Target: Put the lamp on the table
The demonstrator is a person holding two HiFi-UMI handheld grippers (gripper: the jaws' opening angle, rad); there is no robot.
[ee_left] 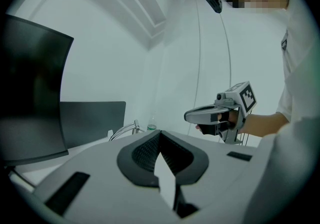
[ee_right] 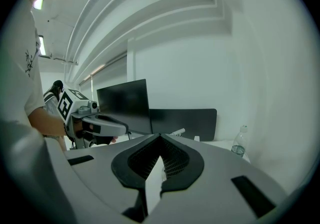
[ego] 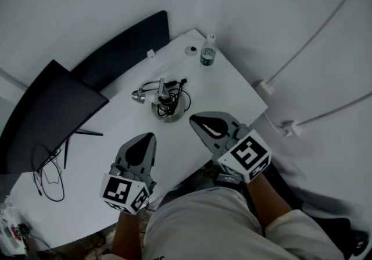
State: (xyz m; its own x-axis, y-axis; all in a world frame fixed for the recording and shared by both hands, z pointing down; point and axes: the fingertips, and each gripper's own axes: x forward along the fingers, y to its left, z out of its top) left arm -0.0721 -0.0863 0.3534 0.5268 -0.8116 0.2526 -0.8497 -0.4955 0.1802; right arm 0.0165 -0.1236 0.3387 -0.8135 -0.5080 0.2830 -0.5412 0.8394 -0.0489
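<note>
The small chrome desk lamp with a round metal base [ego: 165, 103] already sits on the white rectangular worktop [ego: 232, 90], about mid-surface. It is folded low, with a thin black cable [ego: 185, 97] looped round it. Its long axis runs from the base out to the lamp head on the person's left, roughly parallel to the near edge, so it lies broadside to both tools.

The lamp is ahead of both grippers and between their lines. The grey right gripper [ego: 197, 119] is the nearer one, with its tip near the base on the right-hand, near side. The grey left gripper [ego: 148, 138] hangs further back, toward the near edge. Both have their jaws pressed together with nothing between them (each gripper's own view shows only bare worktop beyond the tips).

If the lamp needs more handling, I judge a short forward reach from the right would meet the base first.

Further out, a clear plastic bottle [ego: 208, 54] stands at the far corner and a dark flat monitor [ego: 46, 113] stands to the left, both well apart from the lamp.
</note>
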